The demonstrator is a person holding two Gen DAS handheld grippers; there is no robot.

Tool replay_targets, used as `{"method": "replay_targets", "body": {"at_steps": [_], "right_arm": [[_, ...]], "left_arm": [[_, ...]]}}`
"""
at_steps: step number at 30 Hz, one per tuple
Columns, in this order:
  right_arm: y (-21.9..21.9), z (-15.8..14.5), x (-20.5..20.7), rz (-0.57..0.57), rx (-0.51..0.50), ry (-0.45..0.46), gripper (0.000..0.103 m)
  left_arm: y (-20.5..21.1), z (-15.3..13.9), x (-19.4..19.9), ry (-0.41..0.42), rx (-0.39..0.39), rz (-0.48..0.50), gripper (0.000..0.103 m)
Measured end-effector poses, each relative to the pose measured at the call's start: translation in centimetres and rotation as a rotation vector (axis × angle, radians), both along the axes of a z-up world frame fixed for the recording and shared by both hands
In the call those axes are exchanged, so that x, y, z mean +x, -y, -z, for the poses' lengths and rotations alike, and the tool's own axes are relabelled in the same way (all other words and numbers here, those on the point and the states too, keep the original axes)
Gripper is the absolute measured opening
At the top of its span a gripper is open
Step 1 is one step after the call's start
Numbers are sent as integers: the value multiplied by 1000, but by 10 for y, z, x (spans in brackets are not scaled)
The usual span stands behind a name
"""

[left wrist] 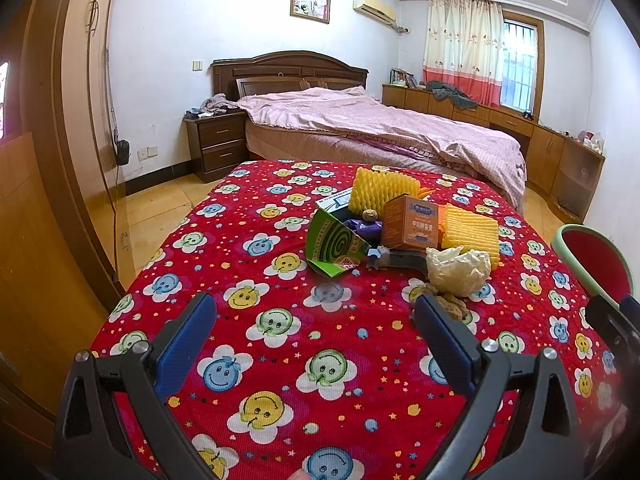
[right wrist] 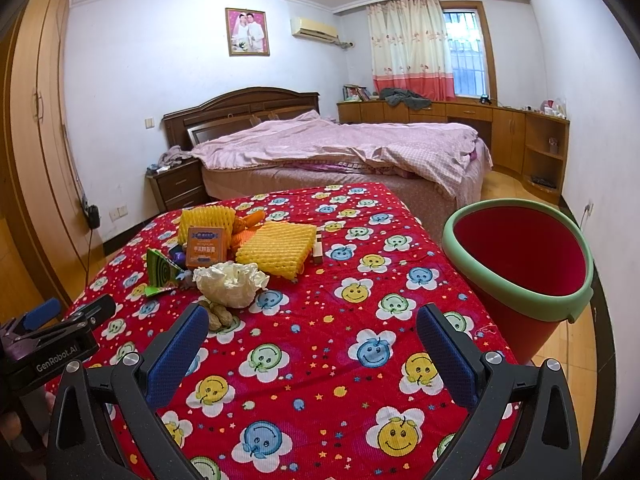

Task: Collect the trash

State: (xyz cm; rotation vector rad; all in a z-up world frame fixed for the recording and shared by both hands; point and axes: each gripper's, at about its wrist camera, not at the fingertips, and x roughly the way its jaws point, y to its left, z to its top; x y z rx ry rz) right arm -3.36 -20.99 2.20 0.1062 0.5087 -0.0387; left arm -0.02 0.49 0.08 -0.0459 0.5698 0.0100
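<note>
Claws, left (left wrist: 314,334) & right (right wrist: 312,338), both apart over bare tablecloth (right wrist: 320,360); bin (right wrist: 520,260) at right edge.

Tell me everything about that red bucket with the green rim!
The bucket is round, red inside and out, with a thick pale-green rim and a small green tab low on that rim. It looks like smooth plastic. It narrows toward the bottom. Nothing shows inside it. It looks tilted, its mouth open toward the camera, beside the right edge of the red smiley-flower cloth, apart from the trash pile. Its base is hidden. In the left wrist view only part of it shows.
</note>
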Motion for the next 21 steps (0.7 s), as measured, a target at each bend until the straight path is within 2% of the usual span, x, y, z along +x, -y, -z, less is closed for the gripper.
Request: {"method": "replay_targets", "body": {"at_steps": [12, 21], "right_arm": [[2, -1, 2, 4, 3, -6, 103], [13, -8, 19, 6, 24, -12, 103]], "left_arm": [[3, -4, 1, -3, 4, 1, 99], [8, -11, 24, -21, 16, 26, 99]]}}
